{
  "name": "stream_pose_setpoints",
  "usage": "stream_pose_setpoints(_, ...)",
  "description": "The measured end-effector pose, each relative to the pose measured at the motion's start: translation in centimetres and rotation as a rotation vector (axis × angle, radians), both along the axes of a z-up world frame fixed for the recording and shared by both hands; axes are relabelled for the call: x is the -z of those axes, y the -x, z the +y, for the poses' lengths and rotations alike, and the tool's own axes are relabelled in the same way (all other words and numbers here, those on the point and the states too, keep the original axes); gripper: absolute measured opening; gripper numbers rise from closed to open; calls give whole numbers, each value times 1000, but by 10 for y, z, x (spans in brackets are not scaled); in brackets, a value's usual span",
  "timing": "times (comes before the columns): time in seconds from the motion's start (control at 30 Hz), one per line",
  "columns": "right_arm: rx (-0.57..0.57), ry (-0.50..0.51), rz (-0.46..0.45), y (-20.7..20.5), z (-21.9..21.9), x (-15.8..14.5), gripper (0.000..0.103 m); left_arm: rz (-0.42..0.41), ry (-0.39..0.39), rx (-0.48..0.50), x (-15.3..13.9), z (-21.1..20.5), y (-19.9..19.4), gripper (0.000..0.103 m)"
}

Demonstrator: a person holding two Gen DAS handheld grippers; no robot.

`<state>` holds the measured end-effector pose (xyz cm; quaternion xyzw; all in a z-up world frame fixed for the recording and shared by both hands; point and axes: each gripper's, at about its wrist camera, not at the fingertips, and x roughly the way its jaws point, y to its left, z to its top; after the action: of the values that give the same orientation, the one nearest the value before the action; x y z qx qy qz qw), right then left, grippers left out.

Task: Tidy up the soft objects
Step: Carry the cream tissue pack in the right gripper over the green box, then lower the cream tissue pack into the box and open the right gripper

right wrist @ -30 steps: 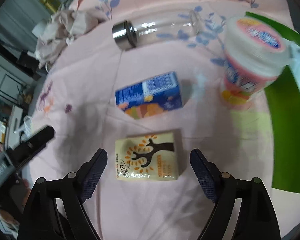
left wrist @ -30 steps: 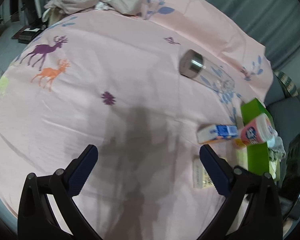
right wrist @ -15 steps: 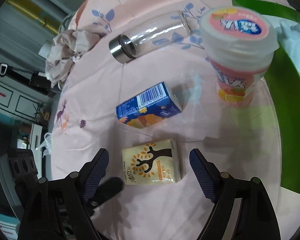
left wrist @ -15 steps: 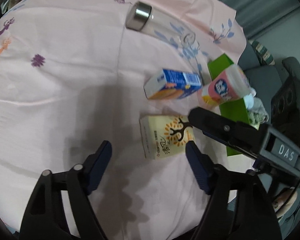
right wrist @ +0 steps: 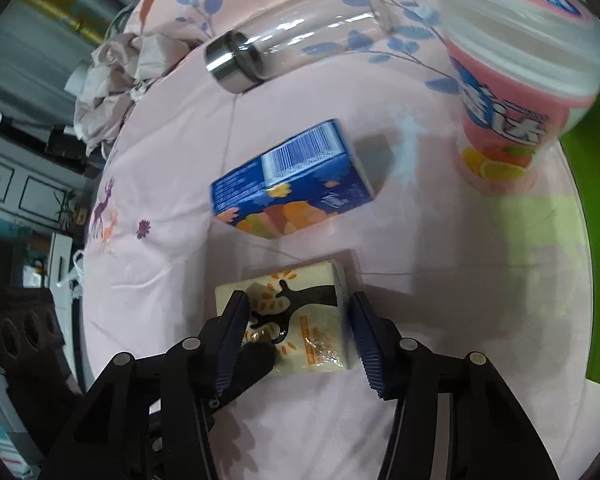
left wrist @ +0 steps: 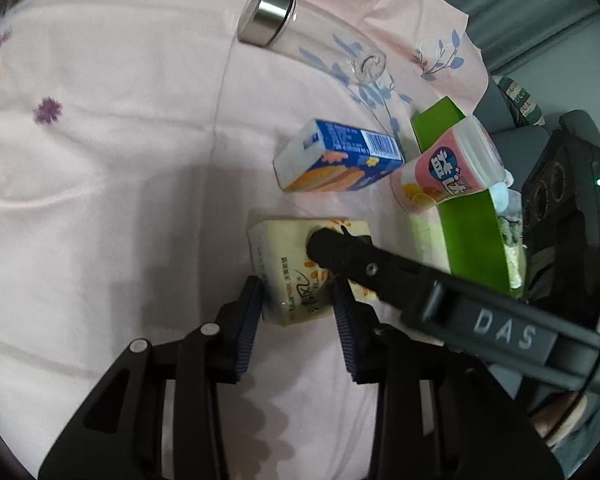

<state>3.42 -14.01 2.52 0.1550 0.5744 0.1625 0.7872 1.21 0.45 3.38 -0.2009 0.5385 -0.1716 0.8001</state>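
Left wrist view: the left gripper [left wrist: 296,300] is closing, its jaws narrow around the near end of the cream tissue pack [left wrist: 296,256] on the pink bedsheet [left wrist: 100,140], while the right gripper [right wrist: 296,320] straddles the same pack, jaws also closing. Farther off at one o'clock lie a blue carton [left wrist: 336,160], a pink cup [left wrist: 448,172] and a green box [left wrist: 468,232]; at twelve, a glass bottle [left wrist: 300,36] lies on its side

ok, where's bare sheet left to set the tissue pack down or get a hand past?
Free: the wide pink sheet left of the cream tissue pack, out to the purple flower print, and the strip below the pack. Crowded: right side, where the blue carton, pink tub, green box and glass bottle cluster.
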Motion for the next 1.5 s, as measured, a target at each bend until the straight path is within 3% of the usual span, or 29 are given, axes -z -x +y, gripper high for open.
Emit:
stream_pose_setpoints(0.37,-17,-33,-239,18,0,-52,55,-268,-33,-4,-45,0,17,35)
stream_pose_setpoints(0.6,1,23,-428,37,-4,-101,55,-419,25,-15,-78,-7,26,34)
stream_pose_setpoints(0.73,51,2,-493,45,-26,-123,55,-498,31,-3,-102,-24,32,34)
stream_pose_setpoints(1.13,244,89,-623,52,-118,-196,55,-621,126,191,-166,-117,2,34)
stream_pose_setpoints(1.3,350,45,-617,49,-165,-184,55,-629,106,274,-166,-162,-9,34)
stream_pose_setpoints(1.5,466,-5,-549,50,-217,-158,55,-562,95,359,-147,-216,-21,34)
